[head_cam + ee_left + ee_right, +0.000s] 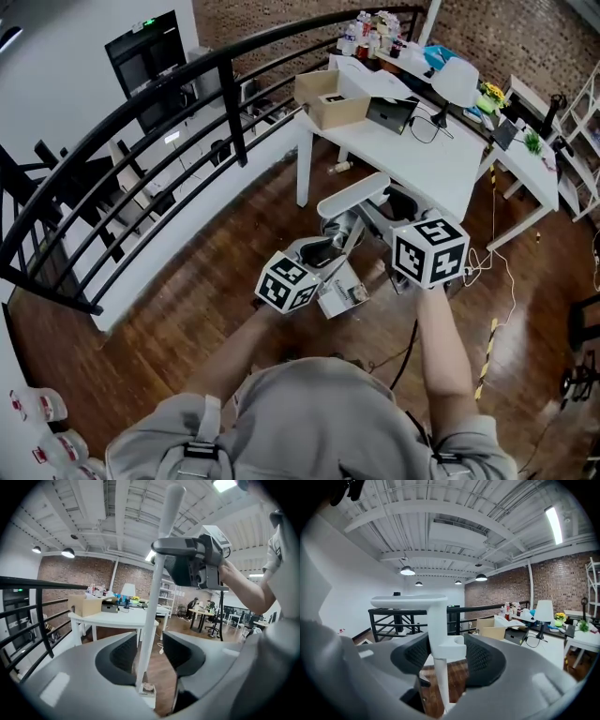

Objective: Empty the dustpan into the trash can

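Above the wooden floor (187,319), before the white bench (412,150): the dustpan (342,295) hangs with its long white handle (159,573) near upright, the pan lowest and a flat crossbar (408,602) on top. The right hand-held gripper (445,651) pinches the handle's squared collar just under the crossbar. The left hand-held gripper (150,651), lower down, stands spread around the shaft, which lies close beside one pad with a gap at the other. Each carries a cube of black-and-white square markers.
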